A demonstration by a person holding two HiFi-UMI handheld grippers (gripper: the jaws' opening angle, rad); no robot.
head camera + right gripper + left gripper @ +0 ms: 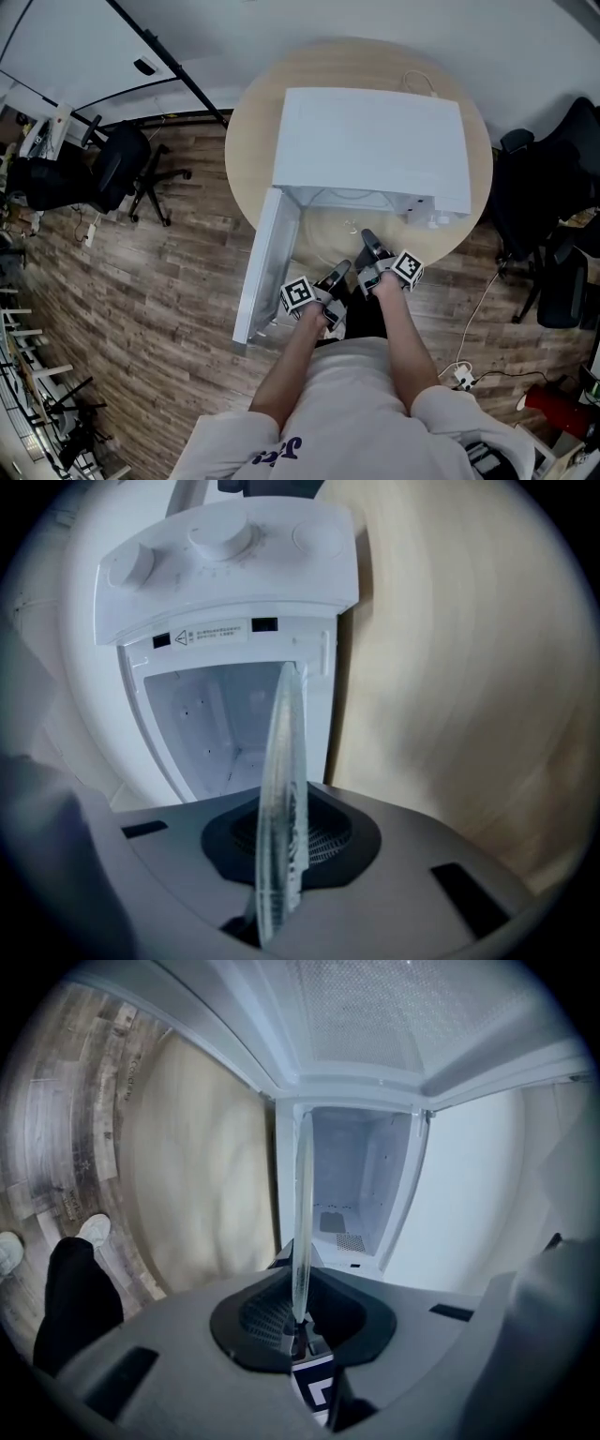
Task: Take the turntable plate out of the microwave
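The white microwave (375,141) sits on a round pale wooden table (251,141), its door (265,267) swung open at the left. The left gripper (298,1321) has its jaws nearly together, clamped on the rim of the clear round glass turntable plate (303,1213). The plate hangs just in front of the open cavity. The right gripper (281,855) is likewise pinched shut on the plate's near edge
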